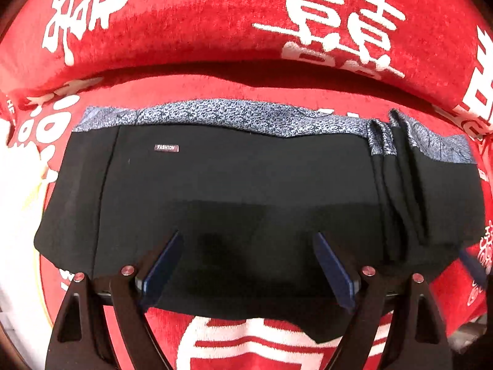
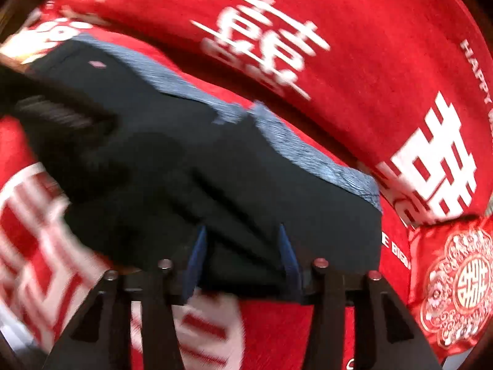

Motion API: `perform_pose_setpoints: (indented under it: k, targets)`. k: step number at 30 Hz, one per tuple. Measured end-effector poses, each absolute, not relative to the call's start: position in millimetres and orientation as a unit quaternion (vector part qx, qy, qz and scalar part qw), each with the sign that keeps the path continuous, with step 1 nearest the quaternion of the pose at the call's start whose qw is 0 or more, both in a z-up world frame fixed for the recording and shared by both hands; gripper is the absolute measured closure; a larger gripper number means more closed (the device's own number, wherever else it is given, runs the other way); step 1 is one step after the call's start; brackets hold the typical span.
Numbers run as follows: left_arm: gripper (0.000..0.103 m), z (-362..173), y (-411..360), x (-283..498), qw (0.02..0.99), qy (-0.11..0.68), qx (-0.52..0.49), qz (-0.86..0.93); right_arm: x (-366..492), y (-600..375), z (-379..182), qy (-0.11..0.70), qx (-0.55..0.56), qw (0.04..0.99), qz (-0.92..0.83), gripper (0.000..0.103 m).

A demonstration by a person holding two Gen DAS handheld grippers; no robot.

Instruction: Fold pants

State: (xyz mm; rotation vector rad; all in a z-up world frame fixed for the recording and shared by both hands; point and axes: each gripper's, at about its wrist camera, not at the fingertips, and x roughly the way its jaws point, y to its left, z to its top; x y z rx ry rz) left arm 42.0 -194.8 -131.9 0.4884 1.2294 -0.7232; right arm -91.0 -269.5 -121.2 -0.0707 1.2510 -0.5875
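Observation:
Black pants (image 1: pixel 240 191) lie folded into a wide block on the red sofa seat, with a blue-grey patterned lining band (image 1: pixel 215 114) along the far edge and a small "FASHION" label (image 1: pixel 166 148). My left gripper (image 1: pixel 248 237) is open, its blue pads spread over the near edge of the pants. In the right wrist view the pants (image 2: pixel 246 191) are blurred. My right gripper (image 2: pixel 242 231) is open over their near right part, holding nothing. The left gripper's dark body (image 2: pixel 52 117) shows at the left there.
The sofa is covered in red cloth with white characters; its backrest (image 1: pixel 215 21) rises right behind the pants. A red embroidered cushion (image 2: pixel 456 283) sits at the right. The seat's front part (image 1: pixel 262 345) lies below the grippers.

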Motion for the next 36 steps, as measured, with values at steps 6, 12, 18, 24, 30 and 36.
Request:
perform_pose_setpoints:
  k: [6,12,18,24,30,36]
  targets:
    - [0.016,-122,-211,34,0.682,0.573,0.199,-0.408,-127,-292,-87,0.553,0.196,0.787,-0.191,0.051]
    - [0.016,-117,-252,9,0.609,0.602,0.172,-0.487,-204,-378,-118,0.371,0.586,0.690,-0.208,0.051]
    - [0.016,-133,-284,-1,0.581,0.630,0.178,-0.483,-240,-397,-142,0.298,0.692,0.619,-0.224,0.051]
    - [0.021,-147,-299,-8,0.570,0.650,0.192,-0.464,-250,-406,-154,0.252,0.718,0.608,-0.227,0.051]
    - [0.068,-140,-300,-17,0.590,0.624,0.199,-0.473,-246,-414,-176,0.255,0.742,0.578,-0.224,0.098]
    - [0.070,-102,-274,-29,0.605,0.598,0.191,-0.489,-247,-411,-129,0.269,0.698,0.635,-0.192,0.098]
